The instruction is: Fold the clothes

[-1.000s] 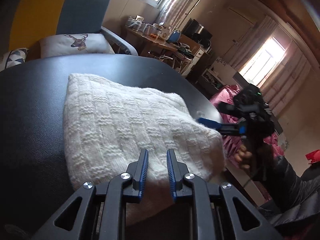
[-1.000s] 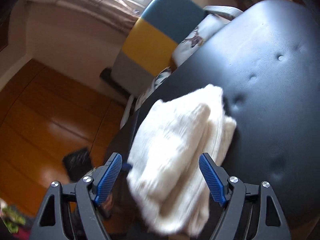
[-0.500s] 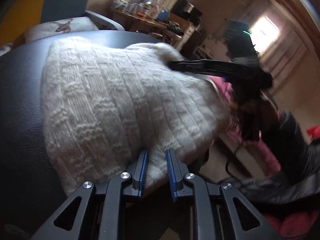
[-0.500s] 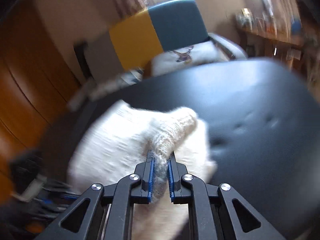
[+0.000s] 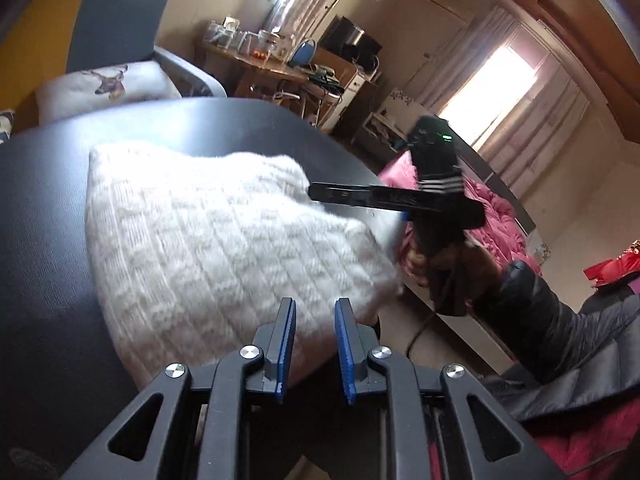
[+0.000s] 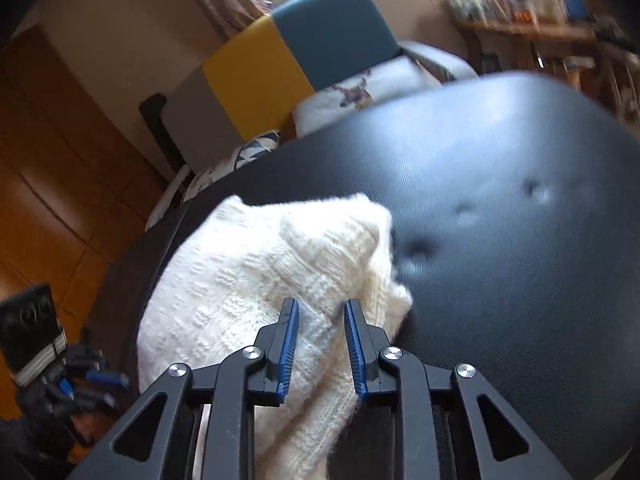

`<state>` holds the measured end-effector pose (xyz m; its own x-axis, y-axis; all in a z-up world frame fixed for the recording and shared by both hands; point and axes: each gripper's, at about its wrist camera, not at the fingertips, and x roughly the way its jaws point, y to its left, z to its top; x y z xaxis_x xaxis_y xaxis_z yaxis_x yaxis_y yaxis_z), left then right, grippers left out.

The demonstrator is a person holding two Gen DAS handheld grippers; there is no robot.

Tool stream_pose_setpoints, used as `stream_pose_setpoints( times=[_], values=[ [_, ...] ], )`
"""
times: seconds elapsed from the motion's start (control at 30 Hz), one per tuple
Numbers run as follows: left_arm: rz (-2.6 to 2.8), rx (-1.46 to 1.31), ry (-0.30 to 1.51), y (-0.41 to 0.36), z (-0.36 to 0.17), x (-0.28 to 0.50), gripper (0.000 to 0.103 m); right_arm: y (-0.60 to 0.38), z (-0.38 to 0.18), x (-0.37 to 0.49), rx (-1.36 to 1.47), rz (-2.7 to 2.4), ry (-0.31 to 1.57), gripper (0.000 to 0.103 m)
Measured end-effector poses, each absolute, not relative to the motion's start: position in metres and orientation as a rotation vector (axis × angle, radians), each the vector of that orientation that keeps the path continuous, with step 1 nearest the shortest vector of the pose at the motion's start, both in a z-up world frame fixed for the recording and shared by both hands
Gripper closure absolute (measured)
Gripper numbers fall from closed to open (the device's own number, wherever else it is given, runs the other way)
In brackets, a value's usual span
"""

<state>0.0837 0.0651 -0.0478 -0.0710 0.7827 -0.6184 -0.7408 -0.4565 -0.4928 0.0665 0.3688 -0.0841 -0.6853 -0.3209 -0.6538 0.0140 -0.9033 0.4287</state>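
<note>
A folded white knit sweater lies on the black padded table near its front edge. My left gripper hovers over the sweater's near edge. Its jaws are opening a little, and fabric shows in the gap without being pressed. In the right wrist view the sweater fills the lower left. My right gripper stands over its right-hand fold. Those jaws are opening too, with knit between the pads but loose. From the left wrist view the right gripper reaches side-on to the sweater's far right corner.
A yellow and blue chair with a deer cushion stands behind the table. A cluttered wooden desk and pink bedding lie to the right. A hand and dark sleeve hold the right gripper. Wooden floor lies off the table's left edge.
The right gripper went from wide open to shut on a fold of the sweater, lifting it; now its jaws have parted and the fold lies lower. The left gripper stayed at the near edge.
</note>
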Motion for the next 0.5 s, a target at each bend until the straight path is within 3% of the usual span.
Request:
stream_pose_setpoints(
  times=[0.23,0.4,0.5],
  values=[
    [1.810,-1.097,0.007,0.075,-0.064,0.083,0.083,0.317,-0.063,0.075,1.121,-2.547,-0.343,0.079],
    [1.835,-1.155,0.037,0.080,-0.099,0.103,0.084,0.299,-0.110,0.100,1.378,-2.479,-0.196,0.081],
    [1.845,-1.165,-0.006,0.077,-0.096,0.102,0.084,0.309,-0.118,0.108,1.318,-2.512,-0.312,0.081]
  ],
)
